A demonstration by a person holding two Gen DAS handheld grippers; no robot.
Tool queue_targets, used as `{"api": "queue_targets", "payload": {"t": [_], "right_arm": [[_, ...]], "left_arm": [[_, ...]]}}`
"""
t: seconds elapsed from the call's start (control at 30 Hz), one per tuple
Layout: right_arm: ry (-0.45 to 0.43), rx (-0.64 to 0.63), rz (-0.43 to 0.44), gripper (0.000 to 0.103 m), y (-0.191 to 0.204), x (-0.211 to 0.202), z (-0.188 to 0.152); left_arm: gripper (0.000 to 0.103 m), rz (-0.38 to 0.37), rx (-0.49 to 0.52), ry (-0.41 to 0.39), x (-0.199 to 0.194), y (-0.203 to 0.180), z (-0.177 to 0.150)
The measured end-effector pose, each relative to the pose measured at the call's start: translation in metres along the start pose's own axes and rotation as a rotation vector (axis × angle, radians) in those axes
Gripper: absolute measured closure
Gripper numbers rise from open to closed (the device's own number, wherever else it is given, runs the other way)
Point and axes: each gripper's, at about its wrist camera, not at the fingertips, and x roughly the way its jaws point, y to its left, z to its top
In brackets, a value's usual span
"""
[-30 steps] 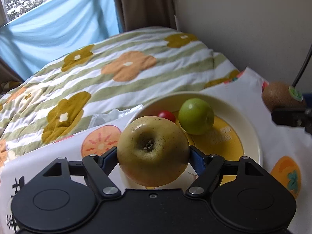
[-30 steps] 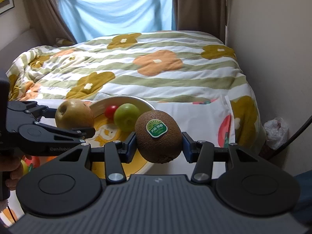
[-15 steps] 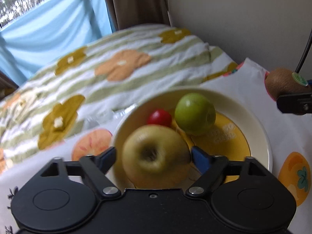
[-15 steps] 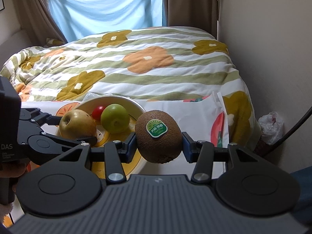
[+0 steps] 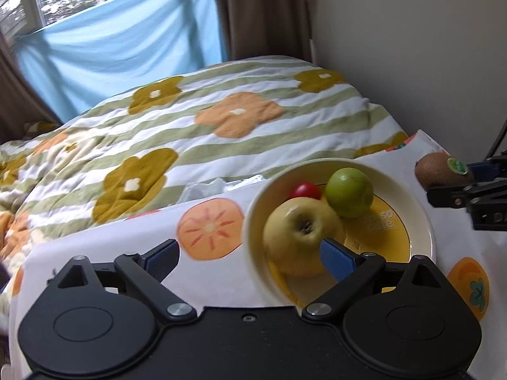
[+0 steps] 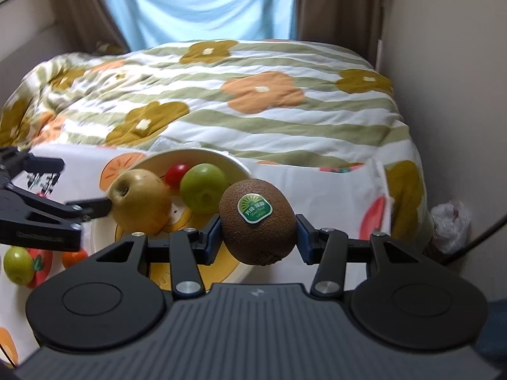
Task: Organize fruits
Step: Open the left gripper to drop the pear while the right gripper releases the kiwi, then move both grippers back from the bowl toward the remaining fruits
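A yellow-brown pear [image 5: 301, 237] lies in the cream and yellow bowl [image 5: 421, 218], next to a green apple [image 5: 348, 196] and a small red tomato [image 5: 305, 190]. My left gripper [image 5: 250, 256] is open and empty; its right pad is in front of the pear, its left pad over the cloth. My right gripper [image 6: 258, 237] is shut on a brown kiwi [image 6: 258, 221] with a green sticker, held at the bowl's [image 6: 221, 158] right side. The pear [image 6: 139, 199], apple [image 6: 202, 186] and tomato [image 6: 176, 172] also show in the right wrist view.
The bowl stands on a white cloth with printed fruit [image 5: 209, 228]. A small green fruit [image 6: 17, 264] and an orange one [image 6: 74, 258] lie left of the bowl. A flowered striped quilt [image 5: 221, 120] lies behind. A wall [image 5: 412, 47] is on the right.
My left gripper opened and let go of the pear, which now rests in the bowl. The gripper pulled back and to the left. The right gripper still holds the kiwi.
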Motion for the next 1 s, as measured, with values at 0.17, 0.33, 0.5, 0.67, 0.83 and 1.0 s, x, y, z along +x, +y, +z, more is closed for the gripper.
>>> {"api": "queue_targets", "payload": {"t": [0.17,0.33,0.5,0.67,0.83,1.0], "right_arm": [[0.041,-0.091,0.032,0.04,0.018,0.014,0.0],[0.075,-0.142,0.064,0.04,0.035,0.032,-0.005],[0.082,-0.181,0.076,0.04,0.045,0.044,-0.011],[0.079,-0.222,0.075,0.039,0.049,0.05,-0.016],[0.007,-0.249,0.028,0.004,0.047,0.037,-0.017],[-0.026,-0.203,0.01,0.0,0.034,0.02,-0.017]], "left_arm": [[0.005,0.028,-0.05,-0.006,-0.017,0.011,-0.01],[0.005,0.06,-0.062,-0.001,-0.024,0.013,-0.023],[0.005,0.067,-0.083,-0.007,-0.032,0.014,-0.033],[0.005,0.077,-0.089,-0.009,-0.034,0.01,-0.04],[0.005,0.086,-0.104,-0.01,-0.04,0.008,-0.046],[0.005,0.095,-0.135,-0.03,-0.055,0.007,-0.05]]}}
